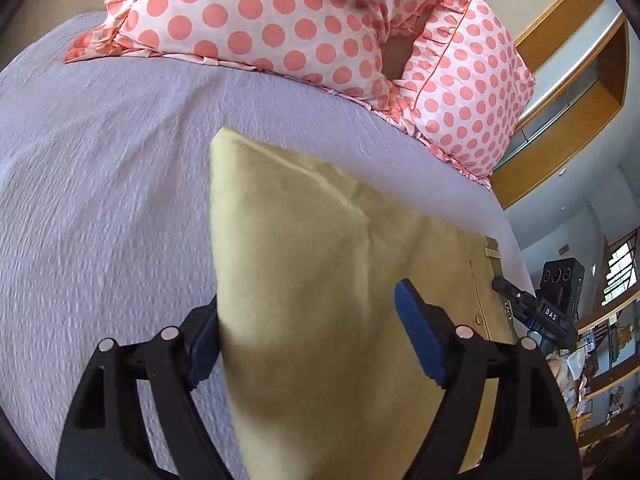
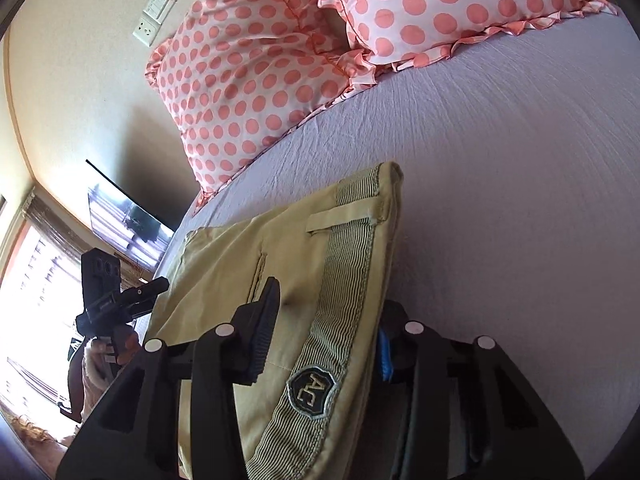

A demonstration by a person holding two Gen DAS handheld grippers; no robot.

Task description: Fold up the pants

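Khaki pants (image 1: pixel 320 280) spread on lavender bedsheet (image 1: pixel 100 200), partly folded, near bed's edge. Seen through left wrist camera: left gripper (image 1: pixel 308 336) straddling a folded fabric edge, blue pads (image 1: pixel 420 340) set wide apart; cloth passing between them, touching the left-hand pad, clear of the other. Jaws parted, nothing pinched. Fold peak rising just ahead of fingertips, toward polka-dot pillows (image 1: pixel 280 20) at head of bed. Right gripper (image 1: pixel 532 308) visible at far right, at waistband side of garment.

Seen through right wrist camera: right gripper (image 2: pixel 324 340) at waistband (image 2: pixel 344 280), ribbed inner band and belt loop (image 2: pixel 340 218) facing up, "AC" patch (image 2: pixel 310 388) lying between the fingers. Jaws gaping wide, waistband edge draped between them; not clamped. Left gripper (image 2: pixel 120 300) visible beyond far edge of pants. Pillows (image 2: pixel 260 80) leaning against wall; wall sockets (image 2: pixel 154 16) above them.
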